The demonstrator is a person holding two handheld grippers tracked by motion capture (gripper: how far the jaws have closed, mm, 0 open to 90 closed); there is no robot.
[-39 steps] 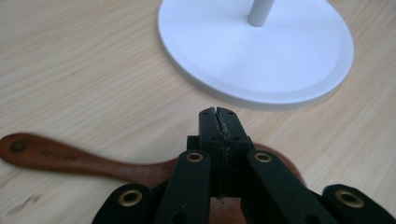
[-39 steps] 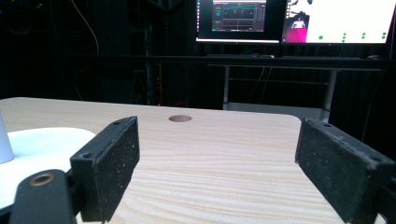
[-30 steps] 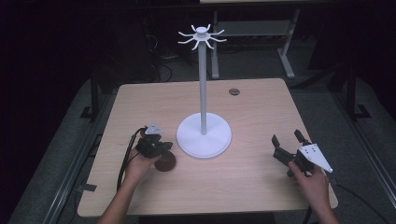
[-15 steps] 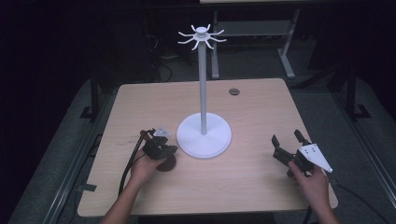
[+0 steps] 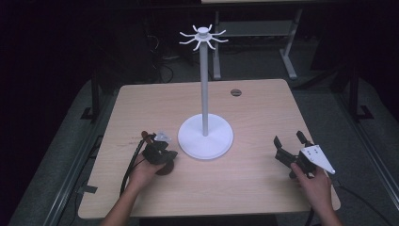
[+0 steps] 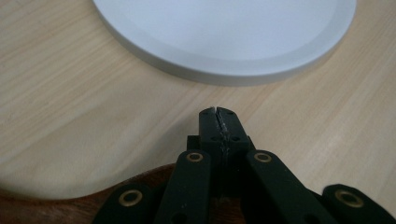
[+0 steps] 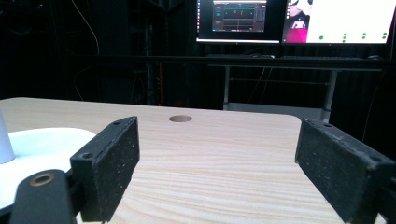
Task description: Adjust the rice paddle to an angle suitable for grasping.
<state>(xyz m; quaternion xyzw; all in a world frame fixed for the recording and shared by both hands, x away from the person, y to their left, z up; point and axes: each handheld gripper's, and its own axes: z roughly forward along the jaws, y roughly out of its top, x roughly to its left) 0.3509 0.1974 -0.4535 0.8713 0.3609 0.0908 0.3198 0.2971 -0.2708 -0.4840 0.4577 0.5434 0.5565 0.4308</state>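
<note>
The left gripper (image 5: pixel 162 151) sits at seven o'clock from the white stand (image 5: pixel 205 136), jaws pressed together over a brown disc (image 5: pixel 165 168). The right gripper (image 5: pixel 291 150) waits at four o'clock, jaws wide apart. To lift the disc cleanly, I think the left jaws should open first.

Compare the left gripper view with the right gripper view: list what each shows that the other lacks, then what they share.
Left gripper view alone: the left gripper with its jaws pressed together, and a dark brown wooden piece beneath them. Right gripper view alone: the right gripper with its jaws wide apart, the round hole in the table, the stand's pole, lit monitors behind. Both: the wooden table and the white stand base.
</note>
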